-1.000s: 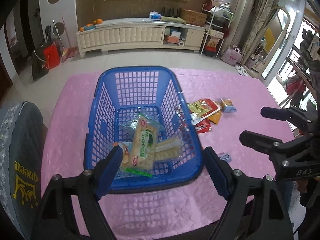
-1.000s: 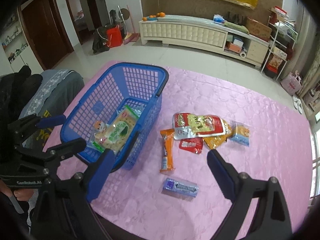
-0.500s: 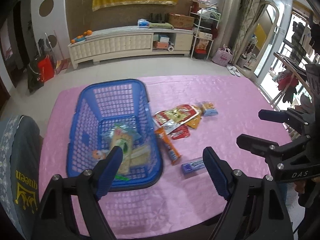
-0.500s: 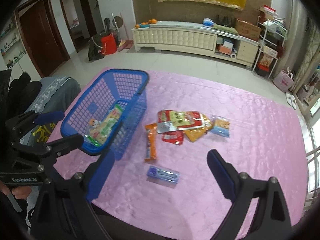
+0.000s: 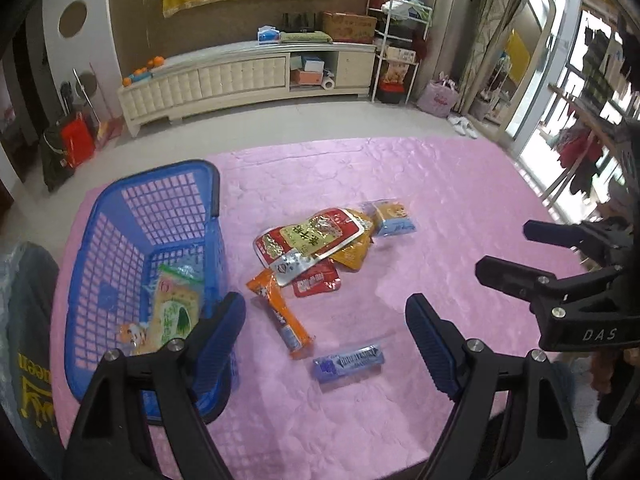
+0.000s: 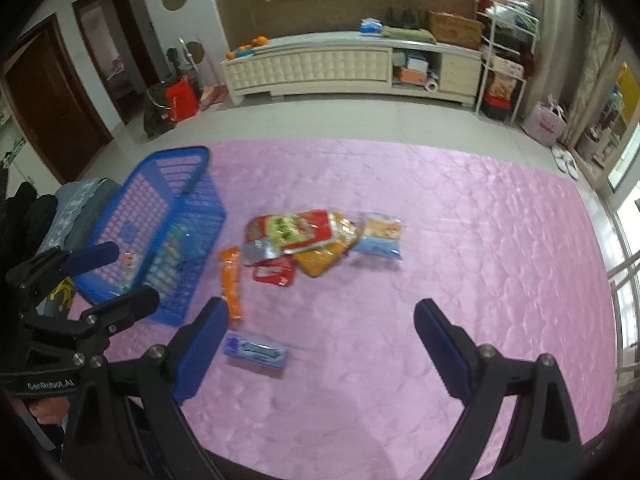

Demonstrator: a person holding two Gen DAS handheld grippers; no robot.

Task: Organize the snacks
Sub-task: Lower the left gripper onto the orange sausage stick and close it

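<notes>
A blue basket (image 5: 120, 216) (image 6: 176, 184) stands at the table's left with a few snack packs (image 5: 176, 308) inside. On the pink cloth lie a pile of red and yellow packets (image 5: 312, 240) (image 6: 296, 232), an orange stick pack (image 5: 280, 312) (image 6: 232, 284), a purple bar (image 5: 348, 360) (image 6: 256, 350) and a light blue pack (image 5: 392, 216) (image 6: 380, 236). My left gripper (image 5: 326, 328) is open and empty above the near edge. My right gripper (image 6: 320, 332) is open and empty, to the right of the purple bar.
The pink-covered table (image 6: 480, 240) ends close below both grippers. A chair with dark cloth (image 5: 28, 340) stands at the left. A white cabinet (image 6: 340, 64) and a shelf rack (image 6: 504, 60) stand across the floor.
Both grippers have swung right, away from the basket toward the loose snacks. Both stay open and empty.
</notes>
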